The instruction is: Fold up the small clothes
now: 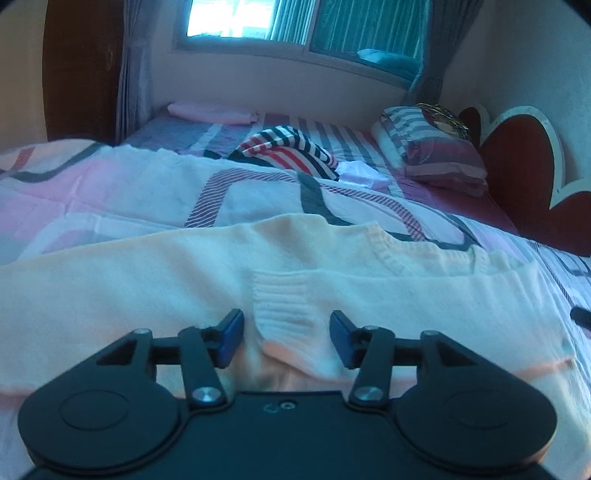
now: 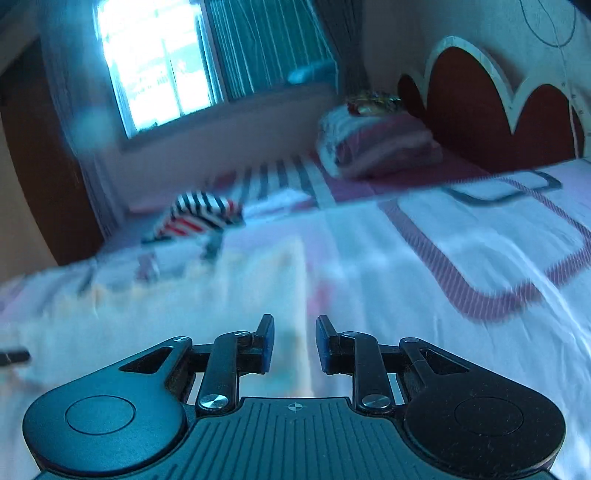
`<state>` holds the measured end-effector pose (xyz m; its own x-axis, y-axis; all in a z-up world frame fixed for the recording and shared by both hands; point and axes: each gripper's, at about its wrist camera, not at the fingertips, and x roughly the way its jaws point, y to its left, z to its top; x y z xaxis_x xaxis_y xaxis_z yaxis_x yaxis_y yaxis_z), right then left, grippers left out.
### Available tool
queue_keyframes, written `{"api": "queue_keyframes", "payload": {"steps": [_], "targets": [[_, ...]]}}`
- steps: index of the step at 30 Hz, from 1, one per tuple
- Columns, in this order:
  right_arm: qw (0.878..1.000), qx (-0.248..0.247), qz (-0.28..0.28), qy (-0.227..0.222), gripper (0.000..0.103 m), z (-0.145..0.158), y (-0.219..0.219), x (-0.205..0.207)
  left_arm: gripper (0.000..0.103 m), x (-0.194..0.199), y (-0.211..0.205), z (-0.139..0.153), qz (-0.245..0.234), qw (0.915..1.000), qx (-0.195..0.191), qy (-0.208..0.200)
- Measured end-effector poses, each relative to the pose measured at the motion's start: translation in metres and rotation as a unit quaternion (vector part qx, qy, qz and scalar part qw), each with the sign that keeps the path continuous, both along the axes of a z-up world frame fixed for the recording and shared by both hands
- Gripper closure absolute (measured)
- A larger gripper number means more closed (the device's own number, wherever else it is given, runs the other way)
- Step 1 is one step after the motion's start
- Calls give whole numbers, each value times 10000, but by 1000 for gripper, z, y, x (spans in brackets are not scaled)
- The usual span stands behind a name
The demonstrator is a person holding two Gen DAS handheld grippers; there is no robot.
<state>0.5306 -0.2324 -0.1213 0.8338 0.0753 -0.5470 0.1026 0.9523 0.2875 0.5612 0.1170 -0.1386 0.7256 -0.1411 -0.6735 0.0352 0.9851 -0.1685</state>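
Note:
A cream knit sweater (image 1: 155, 288) lies spread on the bed, with a sleeve folded across it. Its ribbed cuff (image 1: 284, 302) lies between the open fingers of my left gripper (image 1: 287, 338), which is low over the sweater and holds nothing. My right gripper (image 2: 294, 341) is open and empty, low over the bedcover; the view is blurred and a pale edge of the sweater (image 2: 110, 314) shows to its left. A striped red, white and dark garment (image 1: 291, 151) lies crumpled farther back on the bed; it also shows in the right wrist view (image 2: 201, 216).
The bed has a patterned pink and white cover (image 1: 258, 192). Folded bedding (image 1: 432, 144) is stacked at the red headboard (image 1: 524, 166) on the right. A pink folded cloth (image 1: 210, 112) lies at the far edge under the window (image 1: 295, 22). The other gripper's tip (image 1: 581, 317) shows at right.

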Motion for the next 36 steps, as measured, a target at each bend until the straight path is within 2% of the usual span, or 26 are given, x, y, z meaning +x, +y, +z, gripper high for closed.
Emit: {"api": "queue_keyframes", "payload": {"steps": [4,8,9,10,12,14,16,19,20,22,25,27,29,31,33,36], "targets": [[9998,161,-26,153,79,1,-10,47,68,17,-3,-5,-4,9999,43,122],[9984,396,29,413,79,-8,-21,86,87,23,-6,-6,-113,9999,43,117],[9980,399,77,483,79,-11,-23,92,89,23,-7,-7,-149,9998,14,108],[9978,363,133,532,99,-14,-24,97,90,23,-8,-7,-167,9998,18,90],[9973,138,33,724,99,-23,-31,103,89,23,-10,-9,-181,9998,75,50],[9973,248,-117,684,99,-26,-41,103,83,22,-9,-10,-185,9998,119,2],[9976,52,-192,667,99,-22,-39,101,78,19,-6,-9,-188,9996,184,-29],[9980,80,-271,564,99,-14,-43,93,70,13,1,4,47,9993,298,-210],[9990,-14,-123,438,99,-8,-39,89,57,10,-2,10,71,9985,401,-365],[9986,-395,218,273,99,0,-19,86,47,9,-17,19,-150,9973,432,-581],[9955,-714,524,332,99,-4,7,93,48,19,-50,13,-595,9960,508,-435],[9923,-900,505,682,99,-20,14,102,49,30,-57,-4,-582,9968,551,-78],[9927,-856,515,671,99,-25,8,100,48,28,-56,-11,-633,9959,622,-173],[9917,-898,519,762,99,-19,5,94,50,22,-55,-4,-630,9953,707,-192],[9926,-827,677,582,99,-8,5,78,47,10,-55,2,-678,9943,679,-457],[9886,-854,1017,715,99,-14,16,55,46,3,-59,-9,-763,9941,739,-201]]}}
